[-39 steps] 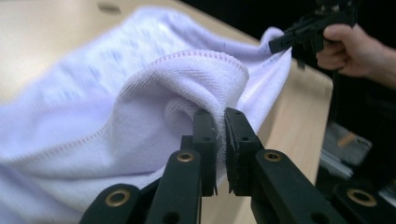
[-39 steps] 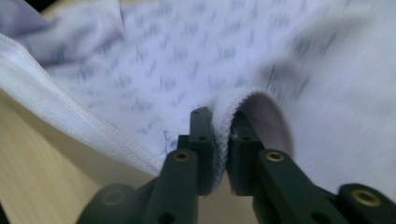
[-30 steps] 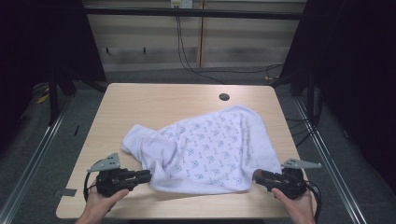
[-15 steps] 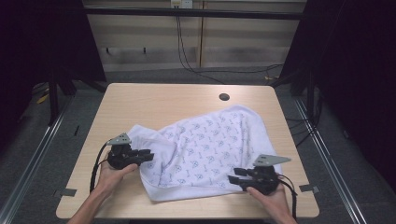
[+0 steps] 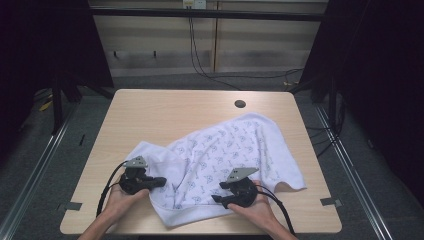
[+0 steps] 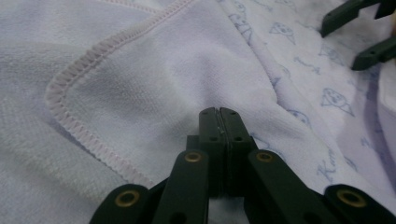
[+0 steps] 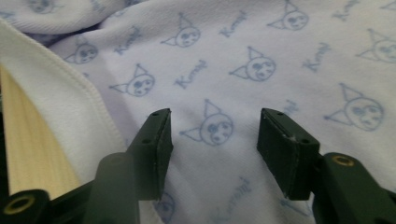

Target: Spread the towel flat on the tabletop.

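A white towel (image 5: 225, 150) printed with small blue cat faces lies crumpled on the wooden table (image 5: 165, 110). Its near left corner is folded over, and the stitched hem (image 6: 88, 70) shows in the left gripper view. My left gripper (image 5: 162, 181) rests at that folded part. Its jaws have just been closing and now meet tip to tip (image 6: 218, 112) over the cloth, with no fabric seen between them. My right gripper (image 5: 216, 200) lies on the towel's near edge. Its jaws have just been opening and stand apart (image 7: 212, 128) above the printed cloth (image 7: 261, 65), pressing on nothing.
A round dark hole (image 5: 240, 104) sits near the table's far edge. Tape marks lie at the near left (image 5: 71, 206) and near right (image 5: 330, 201) corners. Bare wood lies beyond the towel and to its left. Metal rails (image 5: 35, 170) run along both sides.
Both hands have moved inward from the towel's near corners toward its middle. The near left corner now lies folded over the towel. The left jaws have shut and the right jaws stand wider.
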`<action>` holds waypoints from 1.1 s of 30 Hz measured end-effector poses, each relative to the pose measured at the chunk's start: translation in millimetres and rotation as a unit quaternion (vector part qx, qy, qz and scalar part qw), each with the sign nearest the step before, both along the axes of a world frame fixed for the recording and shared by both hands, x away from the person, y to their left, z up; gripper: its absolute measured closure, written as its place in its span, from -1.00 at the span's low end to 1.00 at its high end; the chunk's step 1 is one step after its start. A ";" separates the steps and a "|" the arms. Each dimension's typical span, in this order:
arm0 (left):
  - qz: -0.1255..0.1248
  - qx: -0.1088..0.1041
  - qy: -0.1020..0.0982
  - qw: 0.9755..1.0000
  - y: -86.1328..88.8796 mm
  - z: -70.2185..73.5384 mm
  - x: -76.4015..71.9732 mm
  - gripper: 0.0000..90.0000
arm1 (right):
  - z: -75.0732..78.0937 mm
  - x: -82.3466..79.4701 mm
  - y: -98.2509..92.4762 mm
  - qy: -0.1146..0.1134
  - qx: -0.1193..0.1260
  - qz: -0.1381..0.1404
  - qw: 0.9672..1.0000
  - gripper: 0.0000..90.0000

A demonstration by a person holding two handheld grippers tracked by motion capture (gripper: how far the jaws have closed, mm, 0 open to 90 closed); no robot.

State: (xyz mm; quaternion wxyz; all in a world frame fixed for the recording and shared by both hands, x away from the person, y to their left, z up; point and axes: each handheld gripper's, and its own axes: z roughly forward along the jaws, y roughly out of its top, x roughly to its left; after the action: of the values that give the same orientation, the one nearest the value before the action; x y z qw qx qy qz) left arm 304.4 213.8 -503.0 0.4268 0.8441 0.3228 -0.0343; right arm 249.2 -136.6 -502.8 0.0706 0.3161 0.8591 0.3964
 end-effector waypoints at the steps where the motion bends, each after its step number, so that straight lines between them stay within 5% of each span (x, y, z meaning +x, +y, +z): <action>1: -0.012 -0.014 0.009 1.000 -0.3 0.8 -2.3 0.82 | -0.5 -2.1 1.1 -0.013 -0.009 0.002 1.000 0.05; 4: -0.030 -0.032 0.005 0.999 -0.7 5.1 -7.1 0.55 | -0.5 -5.7 4.4 -0.033 -0.030 0.002 0.999 0.11; 5: -0.027 -0.051 -0.014 0.998 3.0 13.8 -7.9 0.50 | -0.2 -5.8 3.8 -0.034 -0.032 -0.009 0.999 0.34; 6: -0.027 -0.051 -0.014 0.998 3.0 13.8 -7.9 0.47 | -0.2 -5.8 3.8 -0.034 -0.032 -0.009 0.999 0.34; 7: 0.001 -0.073 -0.029 0.997 12.3 21.7 -1.9 0.43 | 0.5 -4.5 -1.1 -0.030 -0.029 -0.014 0.999 0.71; 9: 0.037 -0.083 -0.034 0.995 22.9 24.5 8.2 0.42 | 0.3 -1.2 -6.1 -0.018 -0.019 -0.017 1.000 0.88; 12: 0.074 -0.080 -0.033 0.993 32.0 22.5 19.2 0.36 | 0.9 3.3 -11.5 -0.002 -0.013 -0.015 1.000 0.92; 15: 0.118 -0.053 -0.025 0.991 41.5 8.2 36.7 0.37 | 3.2 11.7 -22.9 0.004 -0.025 -0.009 1.000 0.93; 22: 0.108 -0.034 -0.026 0.993 33.4 1.2 41.3 0.50 | 2.1 37.5 -67.9 0.020 -0.015 -0.038 0.999 0.93; 26: 0.095 -0.004 -0.018 0.995 25.9 -3.2 39.1 0.66 | -1.0 49.5 -85.5 0.042 0.014 -0.040 0.998 0.93; 28: 0.081 0.009 -0.023 0.996 21.4 -3.5 35.6 0.81 | -2.8 57.5 -94.1 0.047 0.026 -0.047 0.997 0.93; 33: 0.044 0.032 -0.036 0.998 12.5 0.3 8.7 0.96 | -2.0 77.1 -108.4 0.027 0.007 -0.091 0.995 0.93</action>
State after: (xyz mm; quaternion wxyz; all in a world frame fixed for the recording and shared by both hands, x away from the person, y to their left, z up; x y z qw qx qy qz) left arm 313.1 226.2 -502.7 0.4116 0.8430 0.3453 0.0257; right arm 326.3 -245.0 -504.7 0.0808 0.4039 0.8255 0.3860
